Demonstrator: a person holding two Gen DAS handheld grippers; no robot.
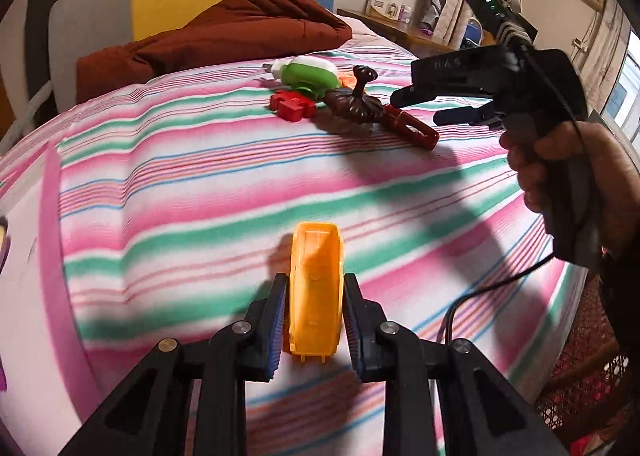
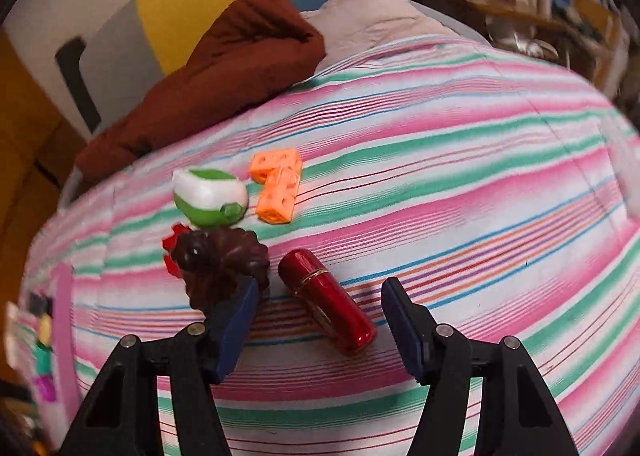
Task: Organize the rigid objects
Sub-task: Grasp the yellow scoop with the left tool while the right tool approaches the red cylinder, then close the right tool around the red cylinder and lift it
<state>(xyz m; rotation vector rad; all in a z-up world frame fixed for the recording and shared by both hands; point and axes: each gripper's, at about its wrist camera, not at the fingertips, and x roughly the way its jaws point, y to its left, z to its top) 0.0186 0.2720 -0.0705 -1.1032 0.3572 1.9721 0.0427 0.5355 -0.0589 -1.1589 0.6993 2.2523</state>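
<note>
Orange plastic shell [image 1: 316, 296] — hollow, translucent, round-ended.

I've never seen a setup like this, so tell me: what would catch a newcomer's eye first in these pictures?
Nearest, the left hand-held gripper is shut on a translucent orange plastic shell over the pink, green and white striped bedsheet. Further up the bed lies a cluster of small things: a glossy red metal cylinder, a dark brown carved wooden ornament and a green-and-white plastic toy. The right hand-held gripper hangs open over the cylinder.
</note>
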